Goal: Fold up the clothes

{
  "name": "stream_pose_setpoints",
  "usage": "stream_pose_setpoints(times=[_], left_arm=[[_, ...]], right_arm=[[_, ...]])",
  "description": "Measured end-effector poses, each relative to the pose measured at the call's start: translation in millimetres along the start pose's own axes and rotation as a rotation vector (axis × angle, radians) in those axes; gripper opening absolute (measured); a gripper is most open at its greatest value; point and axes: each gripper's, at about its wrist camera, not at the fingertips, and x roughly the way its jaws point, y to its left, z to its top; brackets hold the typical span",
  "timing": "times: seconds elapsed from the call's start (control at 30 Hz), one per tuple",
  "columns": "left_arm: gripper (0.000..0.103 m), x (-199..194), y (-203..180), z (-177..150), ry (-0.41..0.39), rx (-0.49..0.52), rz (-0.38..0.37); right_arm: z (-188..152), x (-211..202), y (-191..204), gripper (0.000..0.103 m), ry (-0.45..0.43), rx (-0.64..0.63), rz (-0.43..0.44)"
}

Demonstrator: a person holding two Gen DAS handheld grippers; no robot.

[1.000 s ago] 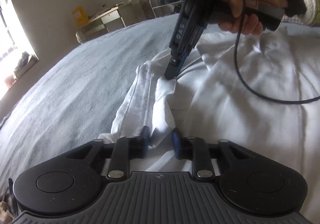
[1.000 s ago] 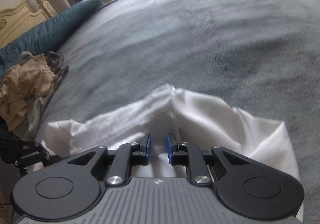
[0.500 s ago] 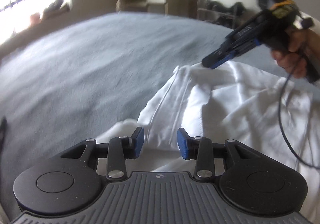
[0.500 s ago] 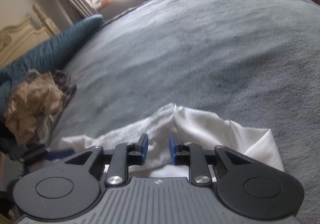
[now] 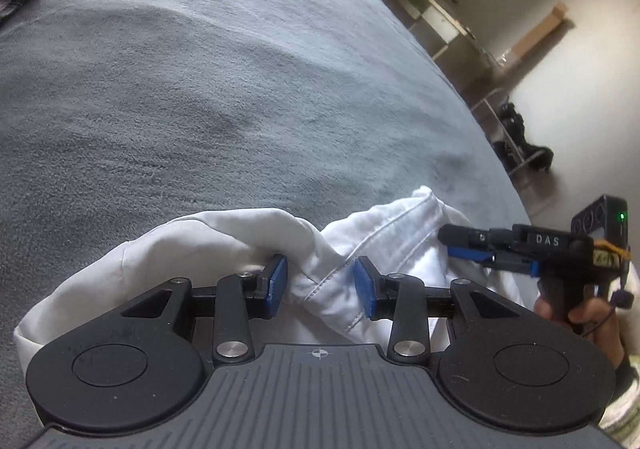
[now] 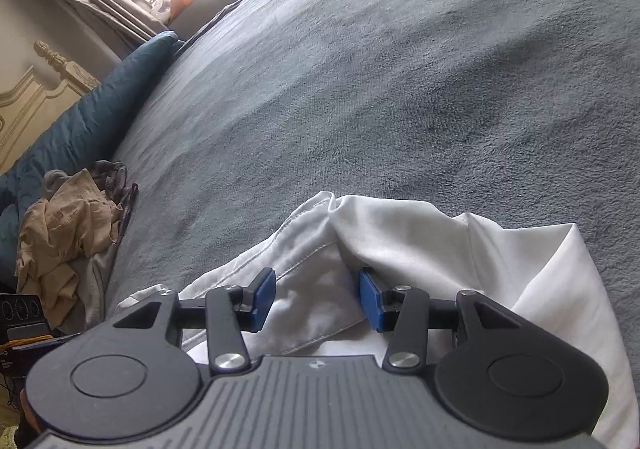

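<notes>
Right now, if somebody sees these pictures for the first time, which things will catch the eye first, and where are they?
First comes the rumpled white garment, bright on the grey blanket, bunched at the near edge of both wrist views. Next, the blue pads of the right gripper, jaws just opening with a stitched fold between them; the left gripper straddles another seam. A heap of tan clothes lies at the left, by a teal pillow.

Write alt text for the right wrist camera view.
The right gripper, jaws open after just widening, straddles a rumpled fold of a white garment on a grey-blue blanket. A heap of tan clothes lies left beside a teal pillow.
</notes>
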Motion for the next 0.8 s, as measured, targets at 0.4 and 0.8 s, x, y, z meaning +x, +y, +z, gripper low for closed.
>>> stream_pose_setpoints(times=[0.4,0.8], left_arm=[[0.021,-1,11,7,-0.077,0.007,0.04],[0.028,-43,-48,-16,-0.23,0.425,0.017]], right_arm=[[-9,-4,1,0.008,0.025,-0.019,0.085],[-26,-1,3,0.007,0.049,-0.084,0.01]])
